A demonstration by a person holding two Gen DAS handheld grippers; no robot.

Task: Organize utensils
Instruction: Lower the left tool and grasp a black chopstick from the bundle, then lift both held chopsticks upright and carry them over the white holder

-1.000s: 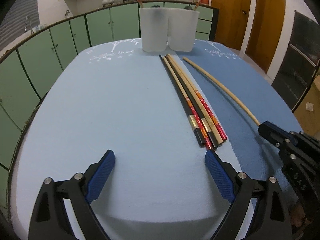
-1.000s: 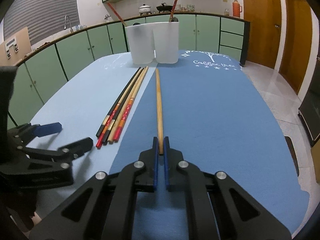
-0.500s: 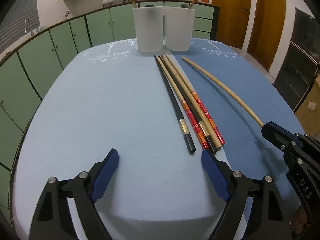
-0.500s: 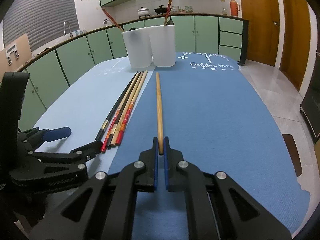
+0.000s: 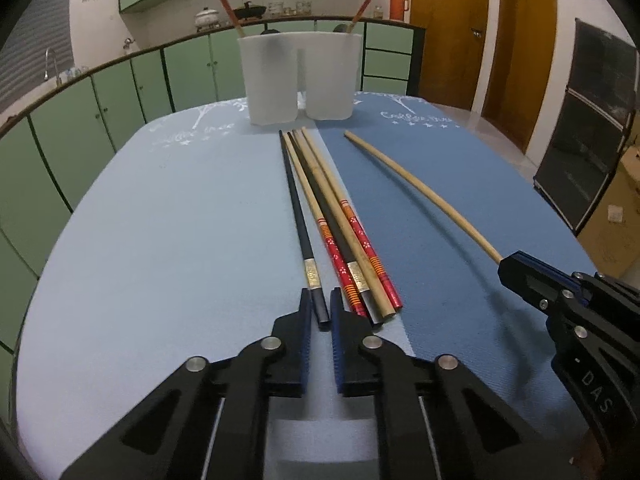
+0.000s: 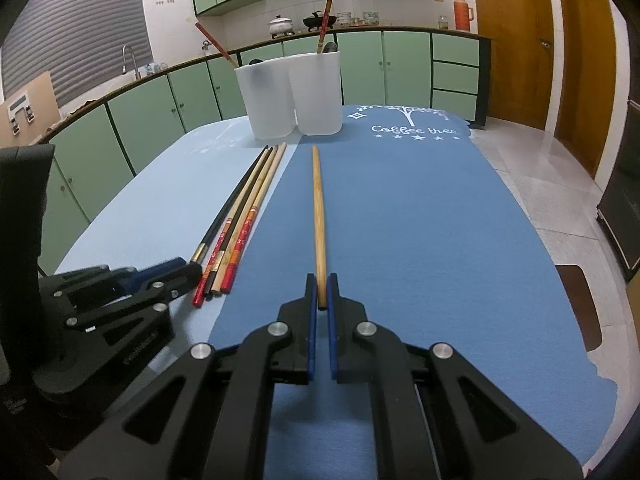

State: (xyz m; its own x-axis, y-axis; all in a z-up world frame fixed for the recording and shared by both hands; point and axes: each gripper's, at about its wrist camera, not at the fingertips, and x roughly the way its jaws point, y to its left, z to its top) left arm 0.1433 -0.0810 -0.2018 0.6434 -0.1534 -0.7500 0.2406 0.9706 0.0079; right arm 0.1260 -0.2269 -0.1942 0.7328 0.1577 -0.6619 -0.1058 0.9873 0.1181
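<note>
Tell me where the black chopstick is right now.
In the left wrist view the black chopstick lies on the table, leftmost of the bundle, its near end between the left gripper's closed jaws.

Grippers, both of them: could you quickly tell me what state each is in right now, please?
Left gripper: jaws have just closed on the black chopstick.
Right gripper: shut on the plain wooden chopstick.

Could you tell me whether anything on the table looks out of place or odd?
Nothing is spilled or broken. The plain wooden chopstick lies alone on the darker mat, apart from the bundle of chopsticks, its near end clamped in the right gripper.
</note>
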